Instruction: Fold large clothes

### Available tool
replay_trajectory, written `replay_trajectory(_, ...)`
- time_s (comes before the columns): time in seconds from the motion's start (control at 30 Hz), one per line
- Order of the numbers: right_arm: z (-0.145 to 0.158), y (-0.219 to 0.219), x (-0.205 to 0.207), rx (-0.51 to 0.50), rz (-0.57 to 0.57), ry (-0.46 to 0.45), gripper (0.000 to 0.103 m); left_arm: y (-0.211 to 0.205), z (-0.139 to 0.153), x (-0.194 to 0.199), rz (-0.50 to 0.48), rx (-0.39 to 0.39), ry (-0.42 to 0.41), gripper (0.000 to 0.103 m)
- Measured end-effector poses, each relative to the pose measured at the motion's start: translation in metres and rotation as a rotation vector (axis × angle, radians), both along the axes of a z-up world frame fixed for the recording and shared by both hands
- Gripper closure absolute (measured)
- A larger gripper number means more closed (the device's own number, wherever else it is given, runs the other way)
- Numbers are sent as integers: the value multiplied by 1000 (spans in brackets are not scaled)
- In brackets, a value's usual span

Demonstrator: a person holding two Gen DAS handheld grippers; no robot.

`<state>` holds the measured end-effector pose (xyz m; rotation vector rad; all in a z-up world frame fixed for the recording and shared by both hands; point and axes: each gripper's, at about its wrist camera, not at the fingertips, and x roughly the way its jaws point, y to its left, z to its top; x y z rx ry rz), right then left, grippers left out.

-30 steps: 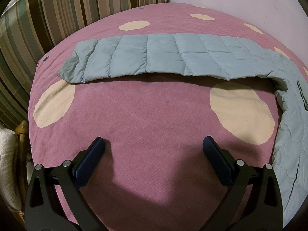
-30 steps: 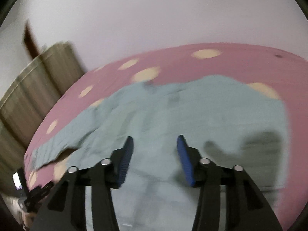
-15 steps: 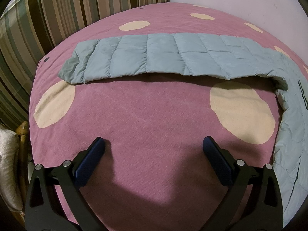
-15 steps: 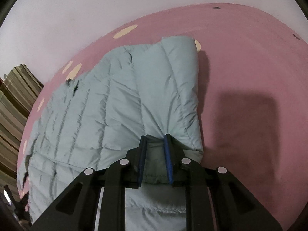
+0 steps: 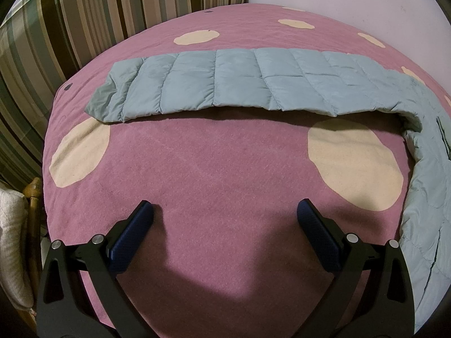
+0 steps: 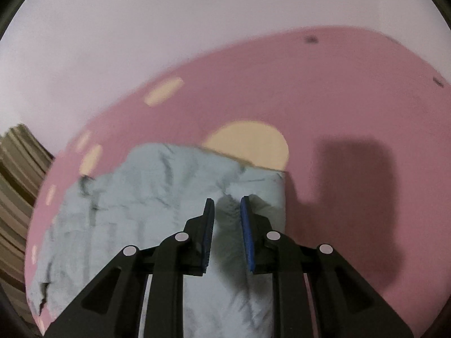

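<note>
A pale blue quilted jacket [image 5: 253, 84] lies on a pink bed cover with cream dots. In the left wrist view one long sleeve stretches flat across the far half, and the body runs down the right edge. My left gripper [image 5: 222, 219] is open and empty, low over the bare cover in front of the sleeve. In the right wrist view my right gripper [image 6: 227, 214] is shut on a bunched fold of the jacket [image 6: 157, 197], lifted and folded back over the body. The picture is blurred.
The pink cover [image 5: 220, 163] spans the whole bed. A striped cushion or headboard [image 5: 70, 14] stands at the far left. A white wall [image 6: 197, 28] runs behind the bed. A wooden chair with a white cloth [image 5: 17, 225] stands at the left edge.
My right gripper closed on the jacket's edge and has carried it up and over the body. The left gripper has not moved.
</note>
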<state>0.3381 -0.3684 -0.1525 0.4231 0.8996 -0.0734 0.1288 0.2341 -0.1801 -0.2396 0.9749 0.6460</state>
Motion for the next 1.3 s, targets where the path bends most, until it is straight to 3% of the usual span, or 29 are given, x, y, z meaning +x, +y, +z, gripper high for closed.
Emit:
replay_trajectory(0.03, -18, 0, 9, 11, 2, 66, 83, -1, 0, 0, 0, 0, -1, 2)
replay_trajectory(0.13, -29, 0, 11, 16, 6, 60, 84, -1, 0, 0, 0, 1, 2, 2)
replay_trajectory(0.3, 10, 17, -13, -58, -11, 17, 79, -1, 0, 1, 0, 2, 1, 2)
replay_trajectory(0.37, 23, 30, -31, -84, -8, -18, 55, -1, 0, 1, 0, 2, 2, 2)
replay_trajectory(0.43, 33, 47, -53, -85, 4, -50, 49, -1, 0, 1, 0, 2, 2, 2)
replay_trajectory(0.63, 15, 85, -86, -93, 35, -25, 49, -1, 1, 1, 1, -1, 0, 2)
replay_trajectory(0.93, -19, 96, -87, -206, 80, 14, 48, -1, 1, 1, 0, -3, -3, 2)
replay_trajectory(1.3, -21, 101, -87, -223, 88, -6, 43, 2, 2, -4, -5, -31, -36, 2)
